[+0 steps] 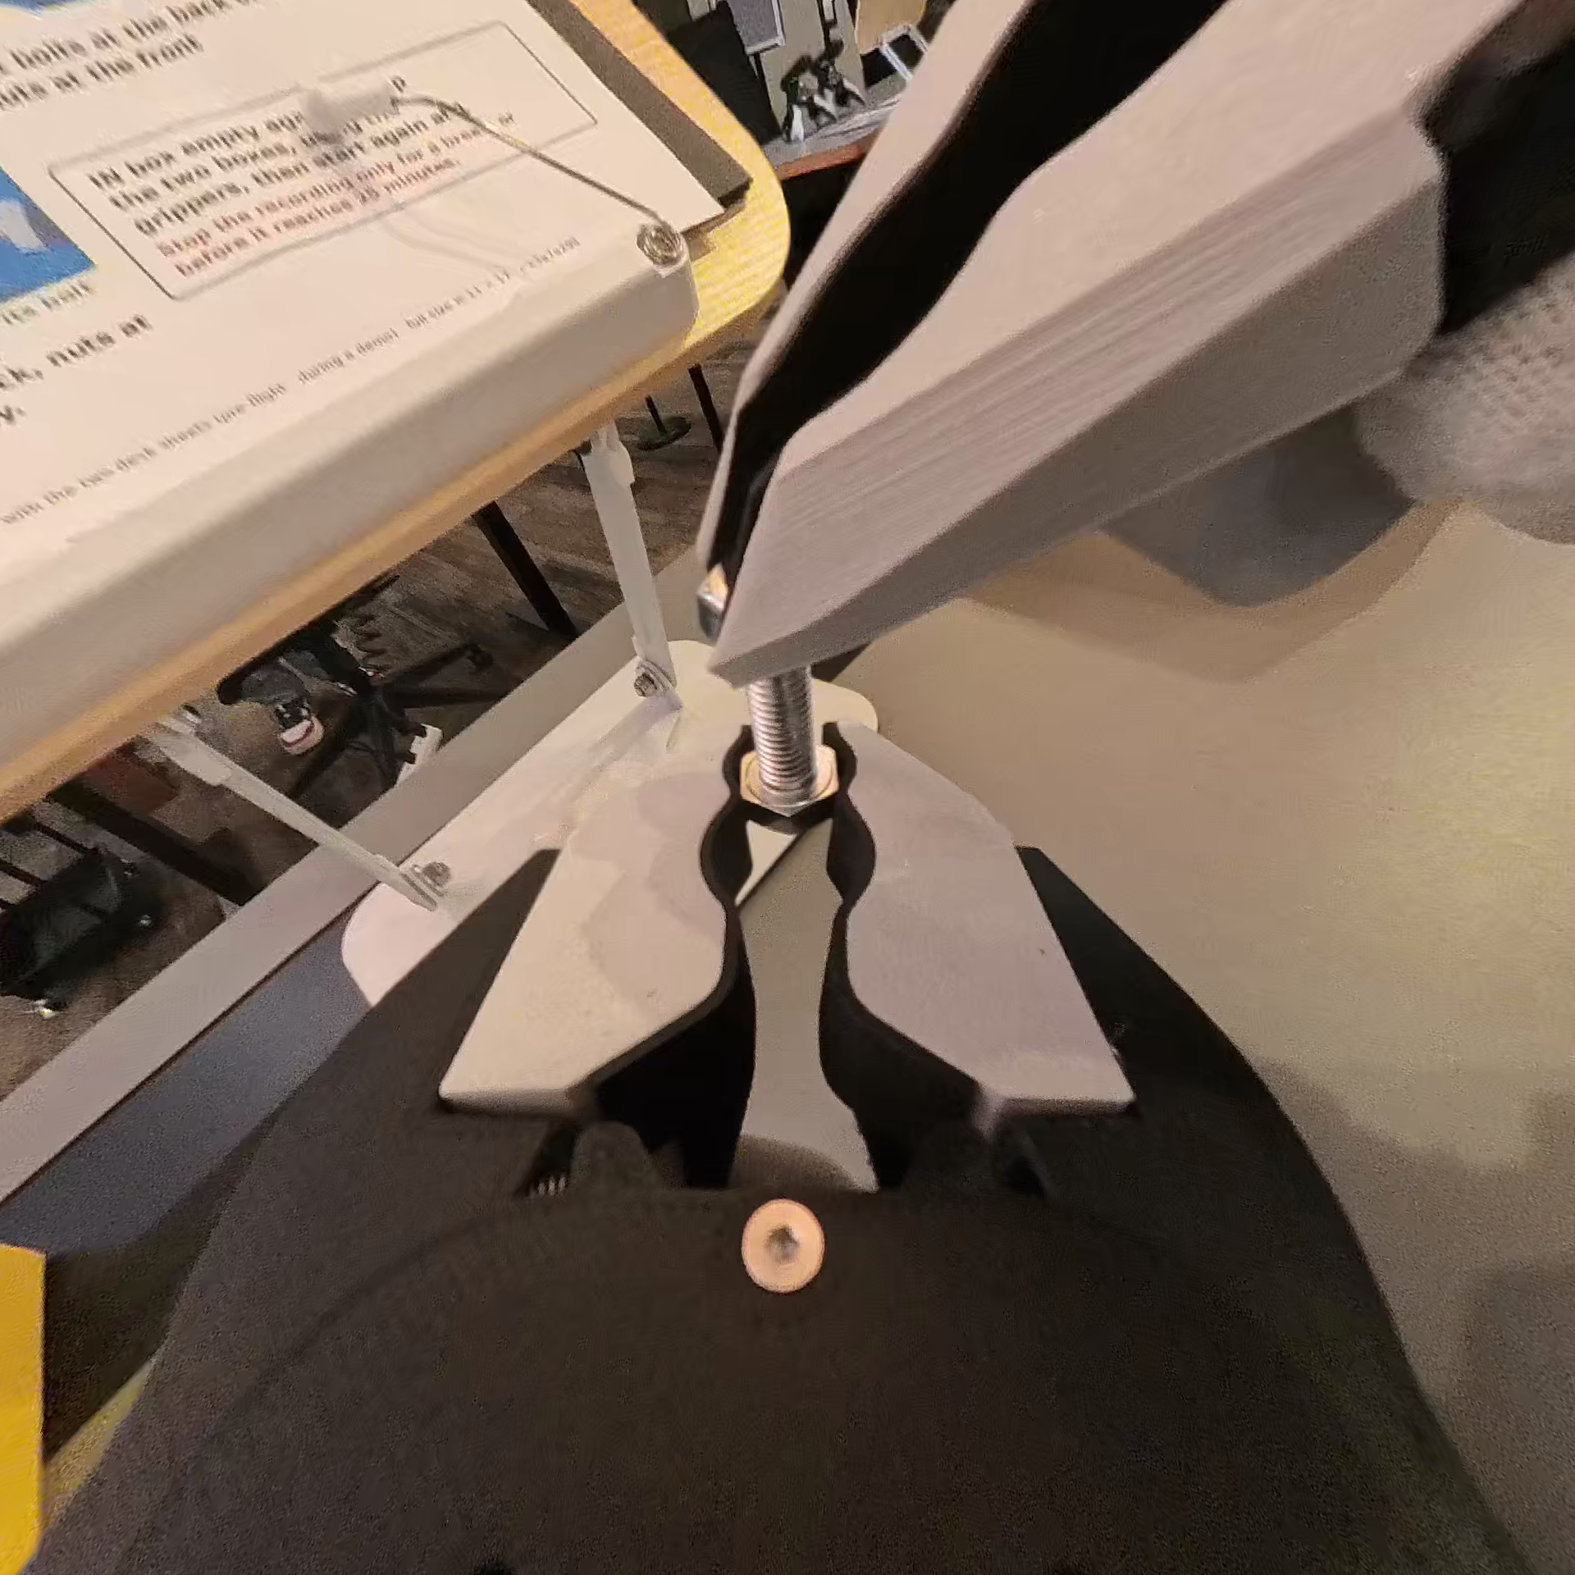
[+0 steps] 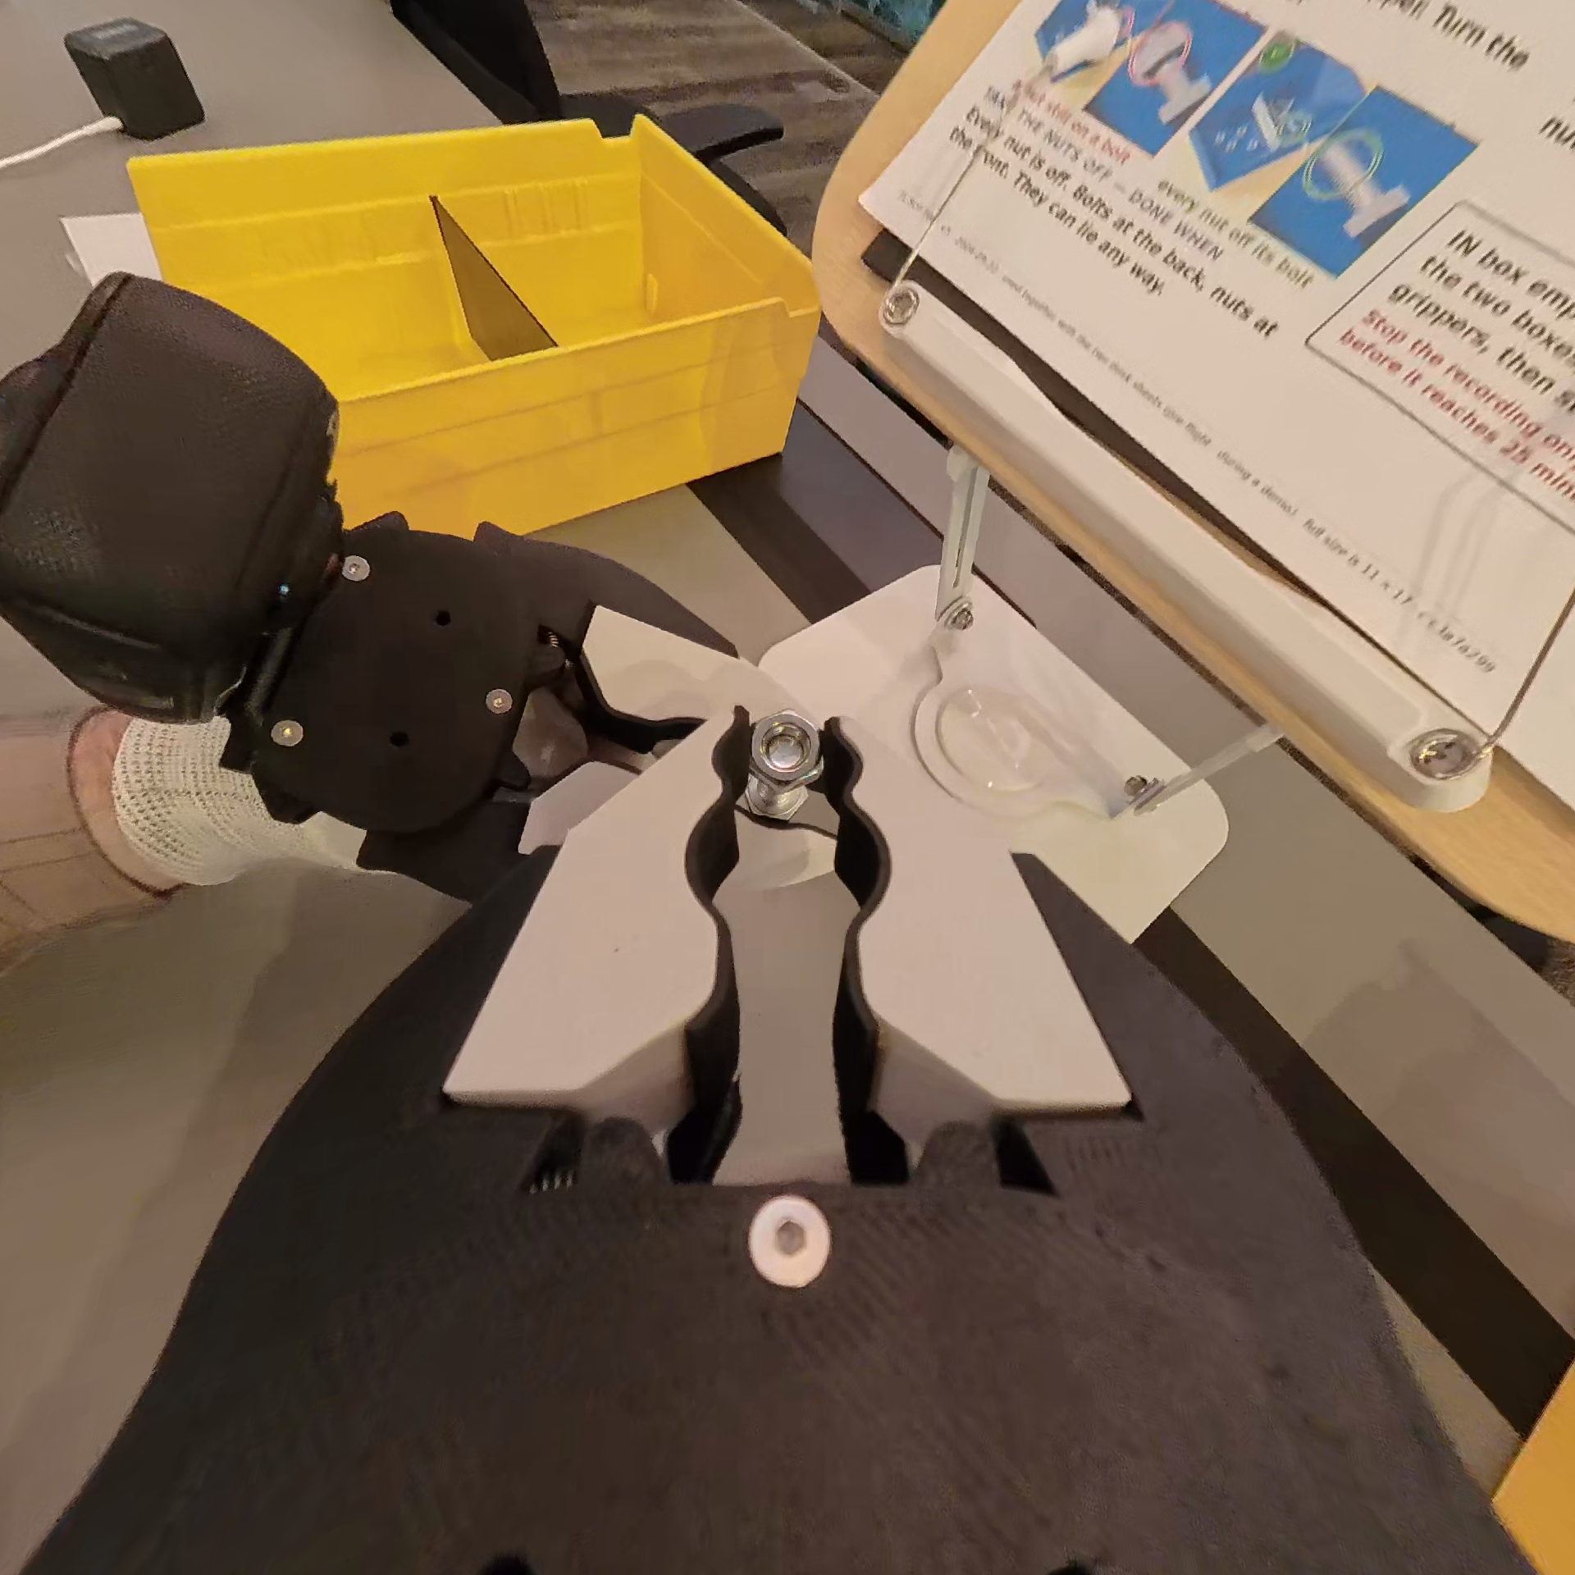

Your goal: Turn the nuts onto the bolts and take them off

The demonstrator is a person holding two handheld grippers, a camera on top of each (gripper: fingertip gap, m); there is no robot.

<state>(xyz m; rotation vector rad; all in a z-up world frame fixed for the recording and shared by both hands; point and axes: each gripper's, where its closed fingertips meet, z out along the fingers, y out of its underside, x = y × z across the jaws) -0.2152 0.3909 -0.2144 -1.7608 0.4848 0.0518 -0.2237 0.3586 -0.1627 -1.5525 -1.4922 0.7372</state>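
Bolt (image 1: 777,750) head hidden between right claw (image 1: 724,614) fingertips; instruction sheet (image 2: 1278,256) cropped.

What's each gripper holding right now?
Left gripper: shut on the silver hex nut at the threaded steel bolt's lower end.
Right gripper: shut on the bolt's head end.

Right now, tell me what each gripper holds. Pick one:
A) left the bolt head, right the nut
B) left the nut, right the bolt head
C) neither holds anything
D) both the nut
B: the left gripper pinches the nut low on the thread, while the right gripper clamps the bolt at its head.
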